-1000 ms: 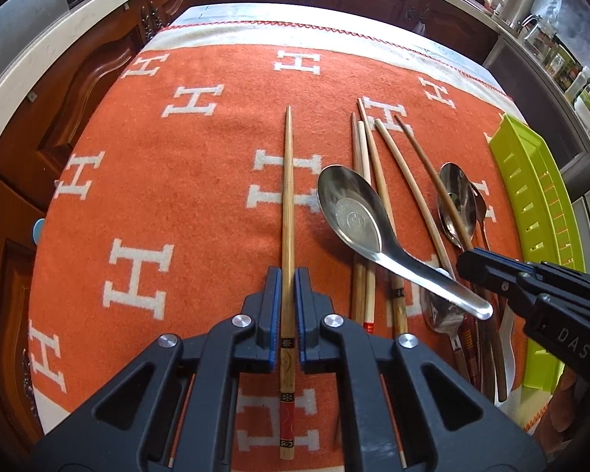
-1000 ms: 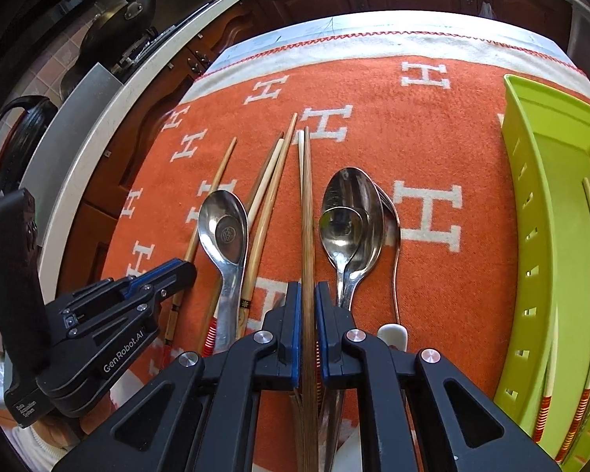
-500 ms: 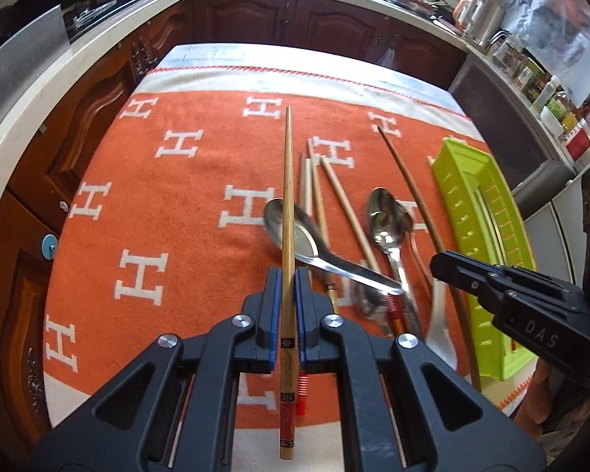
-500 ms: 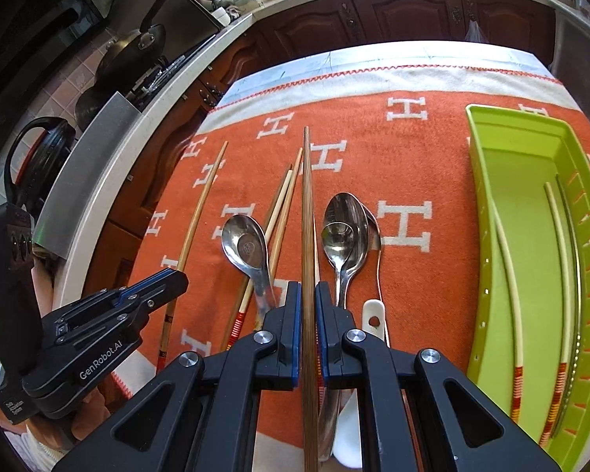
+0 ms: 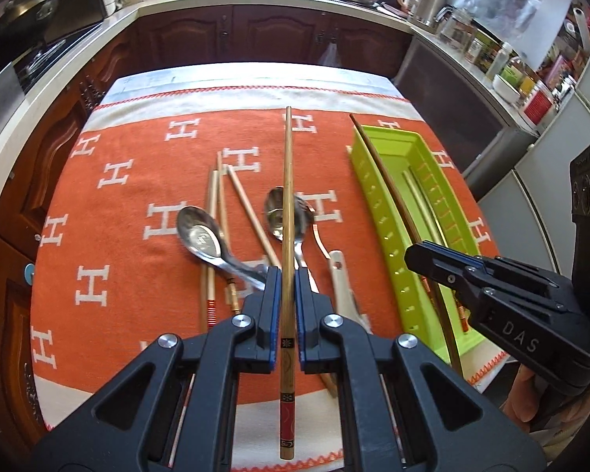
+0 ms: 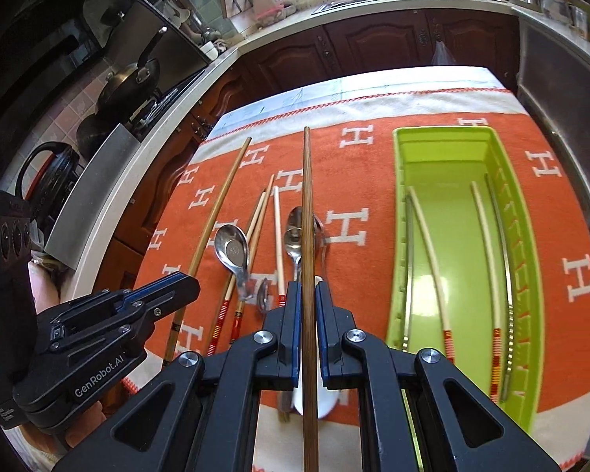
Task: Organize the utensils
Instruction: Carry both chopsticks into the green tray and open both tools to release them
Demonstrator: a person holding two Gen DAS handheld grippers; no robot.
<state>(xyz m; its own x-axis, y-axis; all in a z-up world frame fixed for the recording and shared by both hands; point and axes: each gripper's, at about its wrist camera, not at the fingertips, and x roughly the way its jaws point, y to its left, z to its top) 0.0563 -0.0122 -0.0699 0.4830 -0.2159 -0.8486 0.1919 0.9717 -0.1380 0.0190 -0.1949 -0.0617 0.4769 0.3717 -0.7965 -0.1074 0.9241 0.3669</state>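
Observation:
My left gripper (image 5: 287, 273) is shut on a light wooden chopstick (image 5: 288, 181) with a red and black end, held in the air above the orange cloth (image 5: 118, 236). My right gripper (image 6: 306, 291) is shut on a dark brown chopstick (image 6: 306, 196), also lifted. In the left wrist view that dark chopstick (image 5: 389, 196) crosses the near wall of the green tray (image 5: 377, 212). Metal spoons (image 6: 232, 247) and several more chopsticks (image 6: 278, 236) lie on the cloth below both grippers. Several chopsticks (image 6: 428, 236) lie inside the green tray (image 6: 444, 133).
A white spoon (image 5: 340, 275) lies next to the metal spoons (image 5: 200, 236). The cloth-covered table stands in a kitchen, with dark cabinets (image 5: 279, 35) beyond its far edge and a stove with pans (image 6: 129, 82) to the left. A hand (image 6: 86, 428) holds the left gripper's handle.
Both grippers have risen with their chopsticks, which have come up off the cloth. Both views have pulled back, and the green tray now shows in full.

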